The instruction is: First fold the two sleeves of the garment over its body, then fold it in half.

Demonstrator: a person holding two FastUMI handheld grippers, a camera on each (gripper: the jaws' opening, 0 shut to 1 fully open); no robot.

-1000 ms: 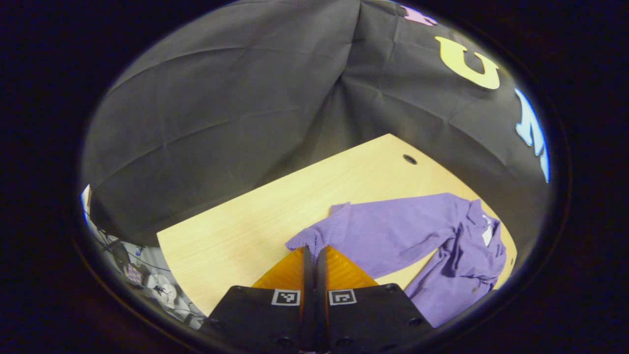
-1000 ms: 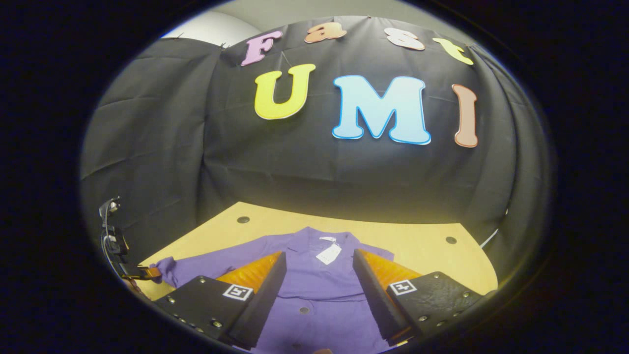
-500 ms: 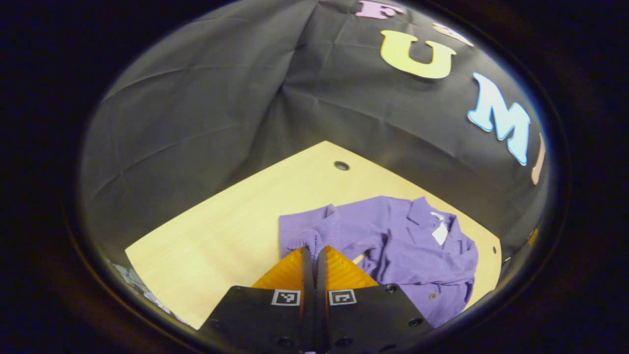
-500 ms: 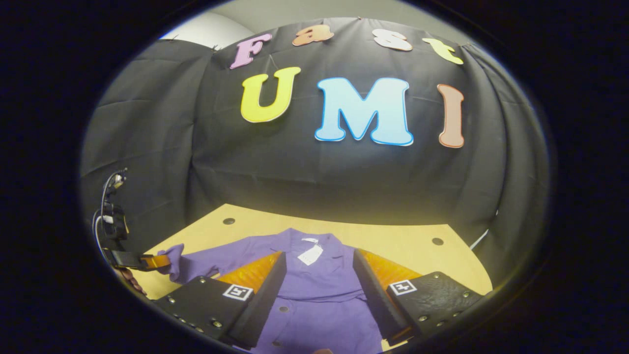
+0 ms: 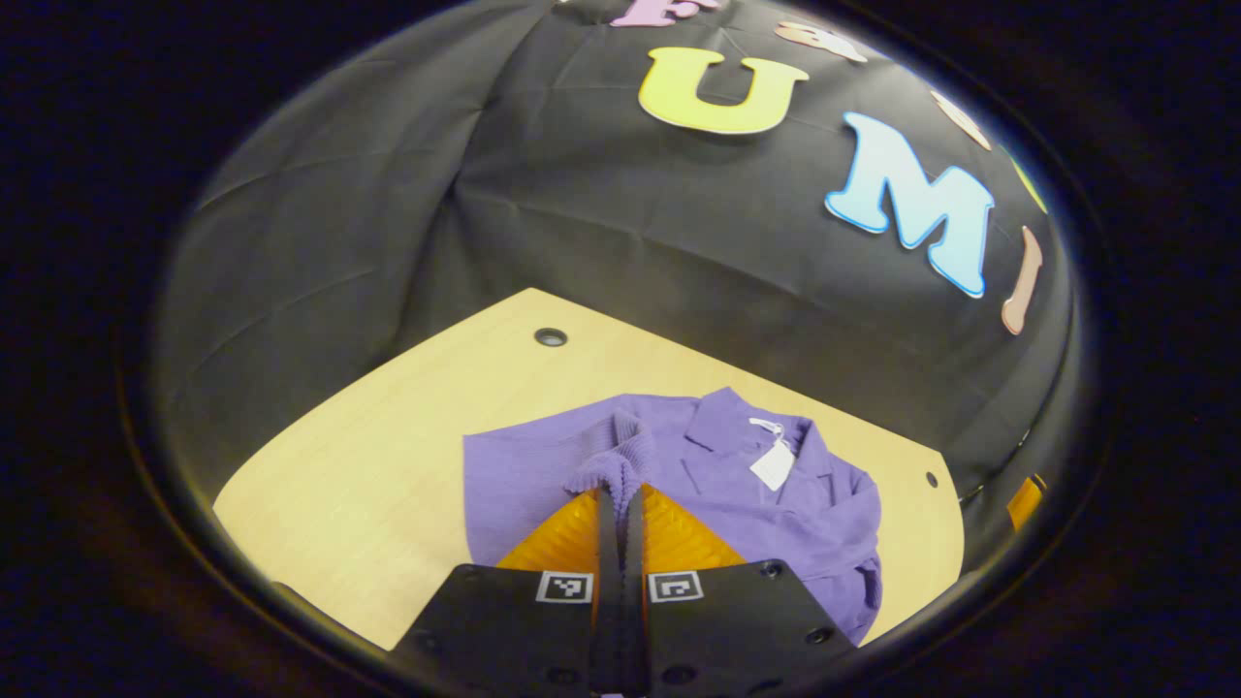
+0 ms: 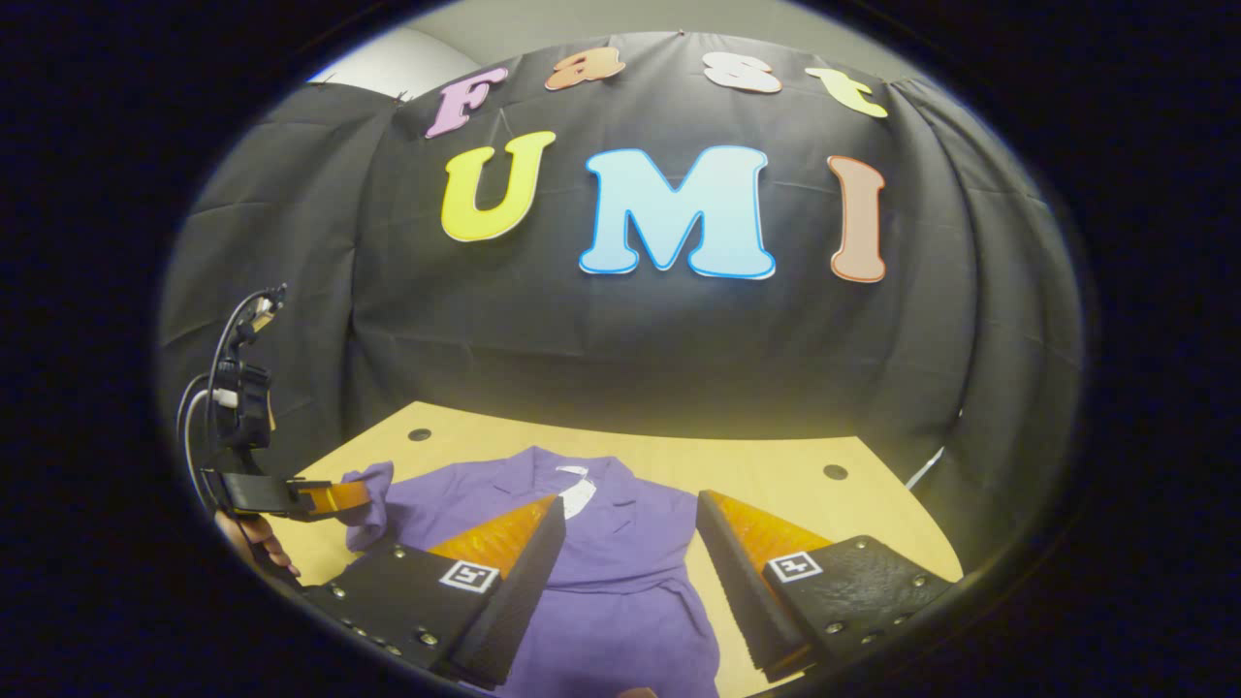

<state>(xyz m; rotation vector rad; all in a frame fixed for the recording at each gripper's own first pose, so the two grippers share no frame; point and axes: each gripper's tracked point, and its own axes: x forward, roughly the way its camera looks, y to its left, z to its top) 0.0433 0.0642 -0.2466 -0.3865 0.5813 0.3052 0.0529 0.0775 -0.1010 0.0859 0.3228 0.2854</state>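
Purple knit cardigan (image 5: 737, 485) on tabletop (image 5: 388, 436): cuff (image 5: 611, 465) pinched by left tongs (image 5: 620, 496), body at 2 o'clock; right tongs (image 6: 625, 528) spread above.

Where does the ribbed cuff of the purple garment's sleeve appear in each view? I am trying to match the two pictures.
Left gripper view: ribbed cuff lower centre, pinched at the left gripper fingertips.
Right gripper view: cuff lower left, held by the far-off left gripper.
Shared landmark: white tag at the purple garment's collar.
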